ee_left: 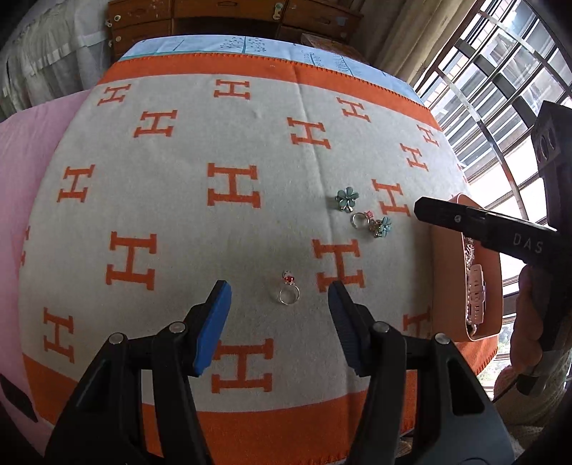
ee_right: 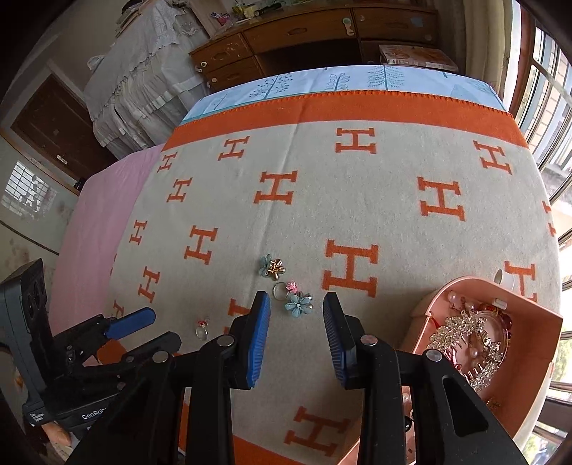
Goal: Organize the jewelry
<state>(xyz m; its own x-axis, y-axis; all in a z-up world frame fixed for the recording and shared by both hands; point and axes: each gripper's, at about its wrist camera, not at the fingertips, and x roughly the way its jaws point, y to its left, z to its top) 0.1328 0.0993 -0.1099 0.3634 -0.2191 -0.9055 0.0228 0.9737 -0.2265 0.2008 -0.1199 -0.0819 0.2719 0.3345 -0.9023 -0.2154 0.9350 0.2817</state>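
A silver ring with a red and white charm [ee_left: 289,290] lies on the H-patterned blanket [ee_left: 186,214], just beyond and between the blue pads of my left gripper [ee_left: 280,295], which stands open and empty. Further right lie a teal flower clip [ee_left: 347,199], a small pink-stone ring [ee_left: 361,217] and a second teal flower piece [ee_left: 382,226]. My right gripper [ee_right: 296,304] is open with nothing between its fingers, hovering just before the blue flower [ee_right: 299,303] and pink ring [ee_right: 284,289]. A salmon jewelry box [ee_right: 529,361] at the right holds a crystal hair comb [ee_right: 464,336].
The blanket covers a bed with a pink sheet [ee_right: 93,221] on the left. A wooden dresser [ee_right: 304,32] stands beyond the far edge, barred windows [ee_left: 500,89] to the right. A hand [ee_left: 529,322] holds the right gripper over the box.
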